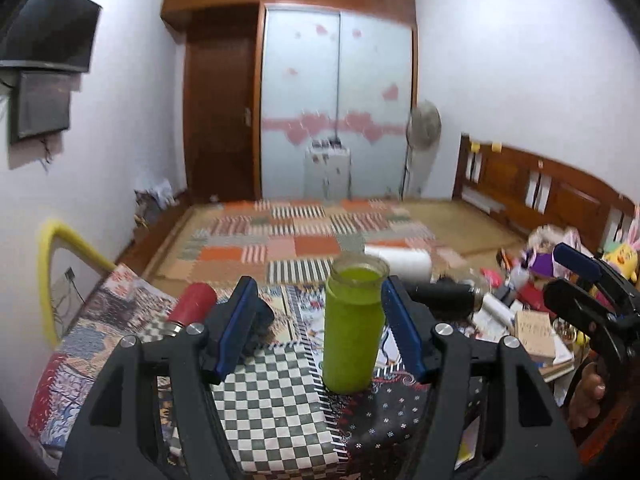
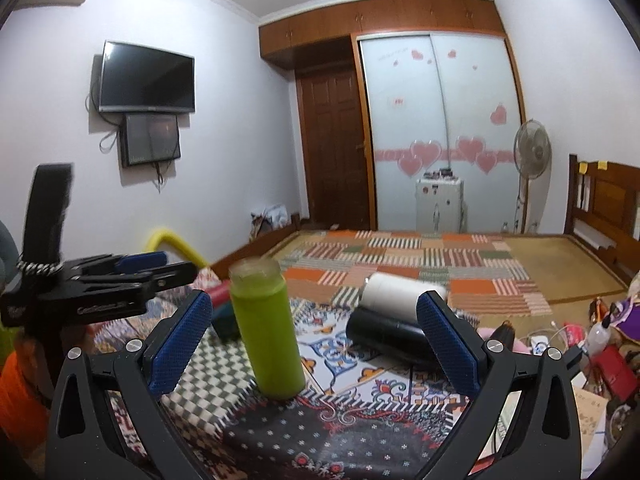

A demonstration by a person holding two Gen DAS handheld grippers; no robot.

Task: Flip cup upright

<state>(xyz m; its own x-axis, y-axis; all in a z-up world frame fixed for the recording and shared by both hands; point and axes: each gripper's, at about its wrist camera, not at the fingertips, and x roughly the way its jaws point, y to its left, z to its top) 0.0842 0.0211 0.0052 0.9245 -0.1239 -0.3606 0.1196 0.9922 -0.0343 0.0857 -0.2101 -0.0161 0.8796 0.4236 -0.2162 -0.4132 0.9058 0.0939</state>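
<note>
A green cup (image 1: 352,332) with a clear rim stands upright on the patterned cloth (image 1: 280,408). My left gripper (image 1: 320,328) is open, its blue pads on either side of the cup, not touching it. In the right wrist view the cup (image 2: 266,328) stands left of centre, inside my open right gripper (image 2: 316,348), close to its left pad. The right gripper shows at the right edge of the left wrist view (image 1: 588,300). The left gripper shows at the left of the right wrist view (image 2: 120,276).
A red cylinder (image 1: 192,306) lies left of the cup. A black cylinder (image 2: 384,334) and a white roll (image 2: 396,292) lie to its right. Books and toys (image 1: 536,320) clutter the right side. A bed with a patchwork mat (image 2: 420,264) lies behind.
</note>
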